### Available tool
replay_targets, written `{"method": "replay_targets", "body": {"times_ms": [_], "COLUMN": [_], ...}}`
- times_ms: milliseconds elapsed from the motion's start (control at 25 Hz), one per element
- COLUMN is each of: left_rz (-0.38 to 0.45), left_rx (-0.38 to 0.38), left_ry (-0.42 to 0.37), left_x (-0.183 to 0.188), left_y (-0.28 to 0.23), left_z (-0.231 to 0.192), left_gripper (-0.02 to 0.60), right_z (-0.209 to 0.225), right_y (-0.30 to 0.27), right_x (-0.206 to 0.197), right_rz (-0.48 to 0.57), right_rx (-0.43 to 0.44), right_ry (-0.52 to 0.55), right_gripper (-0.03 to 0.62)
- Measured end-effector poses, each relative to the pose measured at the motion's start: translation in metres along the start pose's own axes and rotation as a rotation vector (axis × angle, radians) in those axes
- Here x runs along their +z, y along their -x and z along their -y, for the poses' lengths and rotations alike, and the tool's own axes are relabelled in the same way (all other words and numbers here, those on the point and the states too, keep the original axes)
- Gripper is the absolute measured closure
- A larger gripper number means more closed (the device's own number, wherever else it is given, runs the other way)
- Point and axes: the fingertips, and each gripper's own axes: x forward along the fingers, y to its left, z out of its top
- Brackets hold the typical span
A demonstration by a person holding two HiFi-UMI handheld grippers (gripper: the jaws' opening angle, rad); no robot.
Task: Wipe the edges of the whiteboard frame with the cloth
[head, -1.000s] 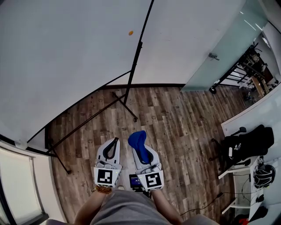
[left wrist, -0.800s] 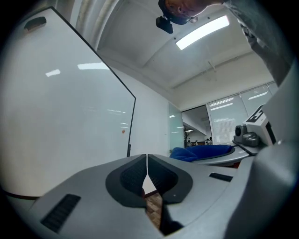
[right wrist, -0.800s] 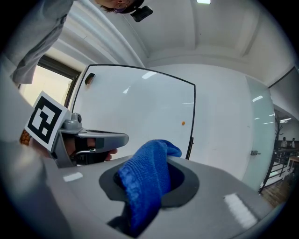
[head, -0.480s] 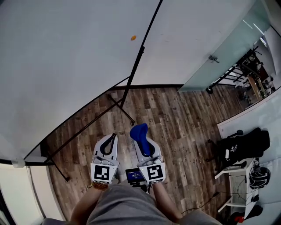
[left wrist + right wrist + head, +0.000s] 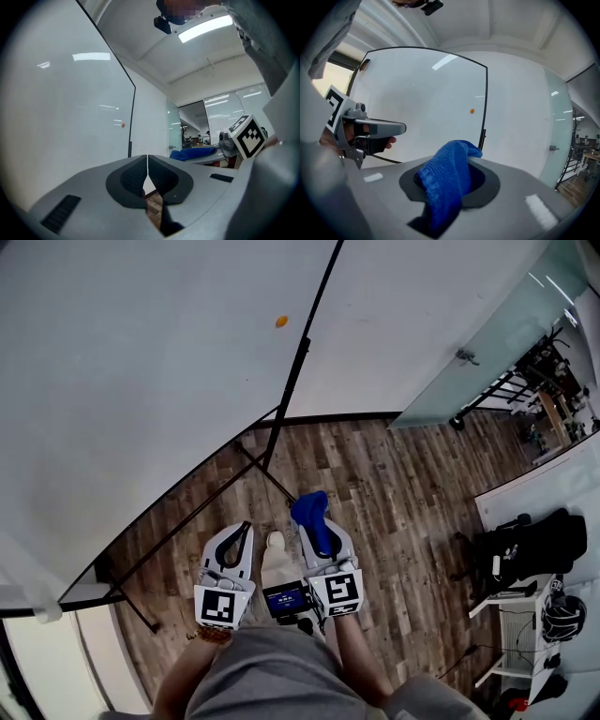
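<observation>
Cloth, blue, gripped in right gripper jaws, low over wood floor. Left gripper jaws closed, empty, just left of it. Whiteboard black frame far ahead, apart from cloth.

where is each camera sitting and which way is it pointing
Head view: on the head, aimed steeply down at floor and whiteboard; left gripper, right gripper, forearms show.
Left gripper view: on the left gripper, facing the whiteboard; shut jaws show.
Right gripper view: on the right gripper, facing the whiteboard; jaws hold the cloth.
All share the whiteboard's orange dot.
</observation>
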Motion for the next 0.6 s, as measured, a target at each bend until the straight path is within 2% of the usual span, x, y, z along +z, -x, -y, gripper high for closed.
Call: {"method": "replay_targets", "body": {"times_ms": [320,480,600], "left_rz": [-0.058,-0.062,-0.079], "left_rx": [0.097,0.123,0.132], "left_ry": [-0.014,-0.068,-0.076], "left_x": [-0.011,-0.012,-0.005], "left_y": [-0.083,-0.136,-0.176], "left_z": [-0.046,-0.065,-0.071], "left_gripper": [0.566,0.566,0.567], "right_z": [0.084,0.123,0.147], "right_y": [-0.106,-0.16,-0.194], "right_x": [-0.024,-0.035,-0.047], "right_rz": [-0.028,-0.057,-0.092], "right_rx": [0.056,0.105,0.149], "right_ry": [0.0,0.024,0.017], "right_gripper": [0.48,0.48,0.48]}}
